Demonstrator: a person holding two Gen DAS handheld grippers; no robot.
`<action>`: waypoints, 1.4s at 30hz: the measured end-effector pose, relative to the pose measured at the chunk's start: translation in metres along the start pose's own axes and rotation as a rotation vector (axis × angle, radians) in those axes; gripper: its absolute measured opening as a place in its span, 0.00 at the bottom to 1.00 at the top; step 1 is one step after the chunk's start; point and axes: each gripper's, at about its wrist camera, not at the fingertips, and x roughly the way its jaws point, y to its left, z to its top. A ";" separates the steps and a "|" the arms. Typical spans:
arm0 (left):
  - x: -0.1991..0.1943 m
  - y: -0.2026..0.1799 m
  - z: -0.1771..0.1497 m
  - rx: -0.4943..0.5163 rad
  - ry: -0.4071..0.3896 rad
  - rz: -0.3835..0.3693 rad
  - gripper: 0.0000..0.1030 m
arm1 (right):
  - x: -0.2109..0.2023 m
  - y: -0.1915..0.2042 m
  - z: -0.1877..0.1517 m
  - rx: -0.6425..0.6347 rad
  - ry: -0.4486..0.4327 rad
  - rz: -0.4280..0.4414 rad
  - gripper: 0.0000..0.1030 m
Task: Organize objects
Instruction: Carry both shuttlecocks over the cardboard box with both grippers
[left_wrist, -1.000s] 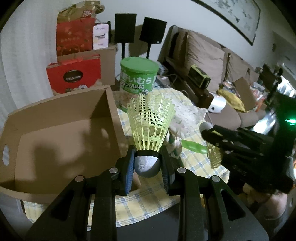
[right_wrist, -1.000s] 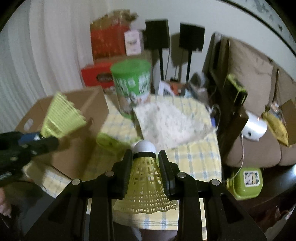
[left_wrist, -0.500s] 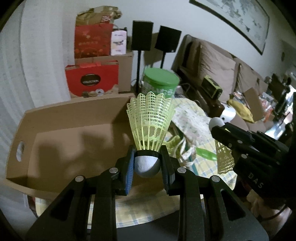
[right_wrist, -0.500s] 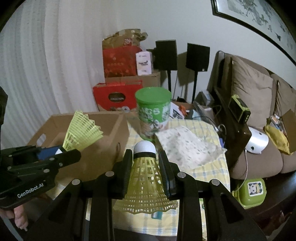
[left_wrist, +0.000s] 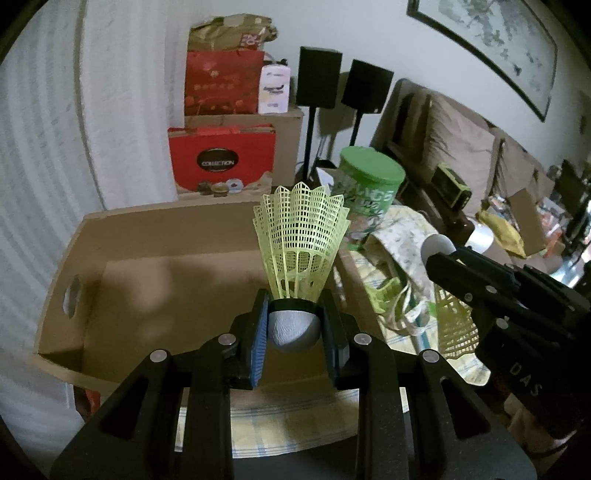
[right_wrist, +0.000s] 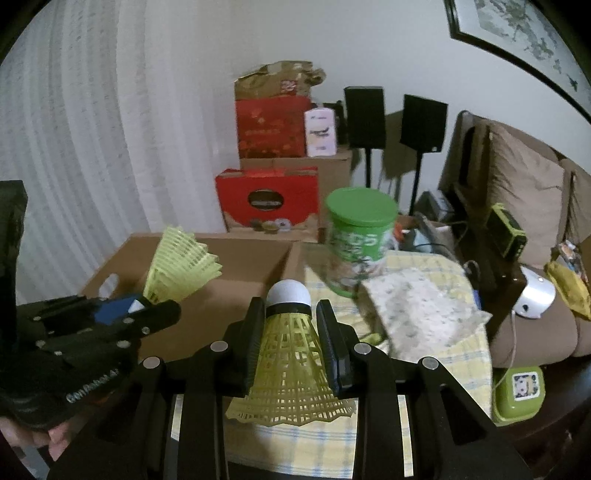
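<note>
Left wrist view: the left tongs (left_wrist: 294, 325) clamp a yellow shuttlecock (left_wrist: 301, 242) by its white cork, skirt pointing up and away, axis along the fingers, above the open cardboard box (left_wrist: 155, 236). The right tongs (right_wrist: 291, 328) hold a second shuttlecock (right_wrist: 291, 369) by its skirt, cork forward, over the checked tabletop (right_wrist: 436, 266). A red box (left_wrist: 221, 162) reads "COLLECTION"; the right tongs' body shows "DAS" here. Only the right wrist view shows "GenRobot.AI" on the left tongs and the green lunch container (right_wrist: 519, 393).
</note>
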 end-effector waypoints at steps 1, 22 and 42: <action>0.001 0.002 0.000 -0.004 0.002 0.002 0.23 | 0.004 0.004 0.000 -0.004 0.005 0.003 0.28; 0.029 0.044 0.000 -0.060 0.037 0.051 0.23 | 0.050 0.037 0.001 -0.017 0.052 0.034 0.28; 0.065 0.065 -0.008 -0.119 0.105 0.035 0.43 | 0.094 0.024 -0.006 0.044 0.122 0.083 0.39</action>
